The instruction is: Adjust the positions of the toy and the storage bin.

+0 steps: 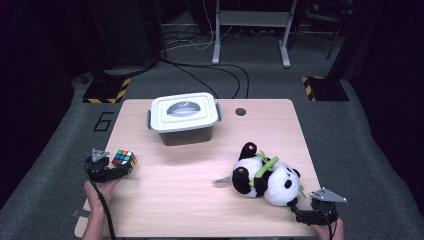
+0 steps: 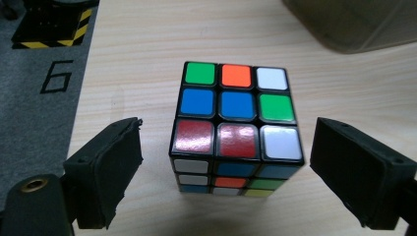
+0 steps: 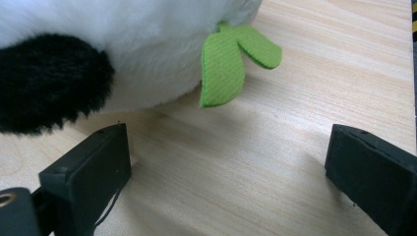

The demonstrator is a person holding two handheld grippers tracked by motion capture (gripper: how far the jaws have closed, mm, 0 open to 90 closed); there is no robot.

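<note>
Black left gripper (image 2: 223, 162) stands wide around the puzzle cube (image 2: 236, 128) at the table's (image 1: 200, 200) near left edge, pads clear of both sides; centre before squeezing; right gripper (image 3: 226, 187) open near the plush panda (image 1: 267, 175), lidded box (image 1: 183, 117) far.

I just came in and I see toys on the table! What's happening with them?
A person sits at a wooden table with a grabbing tool in each hand. The left tool has its jaws open on either side of a colourful puzzle cube, not squeezing it. The right tool is open too, resting just beside a stuffed panda without touching it. A closed white-lidded box waits at the far side.
</note>
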